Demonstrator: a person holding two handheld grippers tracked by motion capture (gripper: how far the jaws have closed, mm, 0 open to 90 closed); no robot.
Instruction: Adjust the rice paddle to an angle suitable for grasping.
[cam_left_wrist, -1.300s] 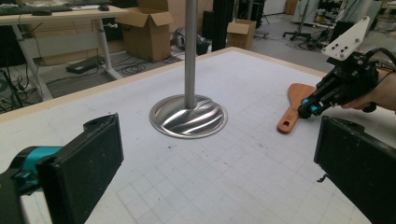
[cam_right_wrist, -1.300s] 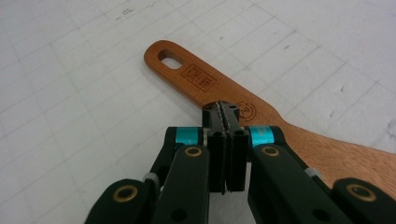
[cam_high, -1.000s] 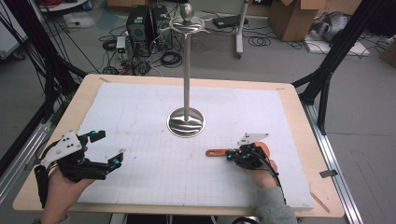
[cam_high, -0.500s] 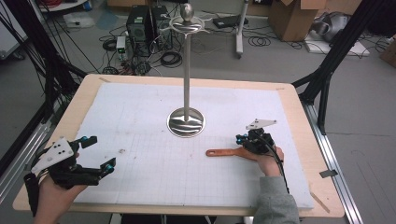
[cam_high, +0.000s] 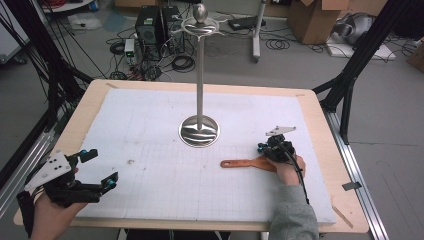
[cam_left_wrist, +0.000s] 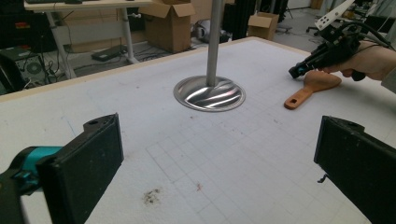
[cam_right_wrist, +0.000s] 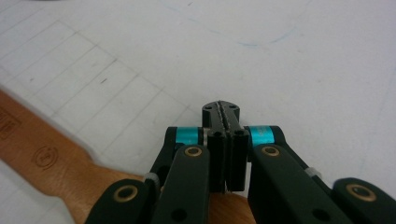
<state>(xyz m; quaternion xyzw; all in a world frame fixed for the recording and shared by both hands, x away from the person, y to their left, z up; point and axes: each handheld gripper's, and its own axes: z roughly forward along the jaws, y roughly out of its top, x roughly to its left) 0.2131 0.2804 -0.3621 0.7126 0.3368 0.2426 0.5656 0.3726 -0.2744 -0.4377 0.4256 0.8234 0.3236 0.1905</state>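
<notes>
Wooden spatula (cam_high: 247, 163) flat, right of centre | right gripper (cam_high: 268, 148) clenched empty above its blade | left gripper (cam_high: 95, 167) released, lower left

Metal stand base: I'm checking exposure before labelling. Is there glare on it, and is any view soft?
High view: the metal stand base shows wavy bright reflections. Left gripper view: same streaky glare, while its own near jaws look soft. Right gripper view: the shut right gripper is sharp, the wooden spatula slightly blurred.

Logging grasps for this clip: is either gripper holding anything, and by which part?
Nothing is held. The left gripper is open and empty; the right gripper is shut beside the wooden spatula.
</notes>
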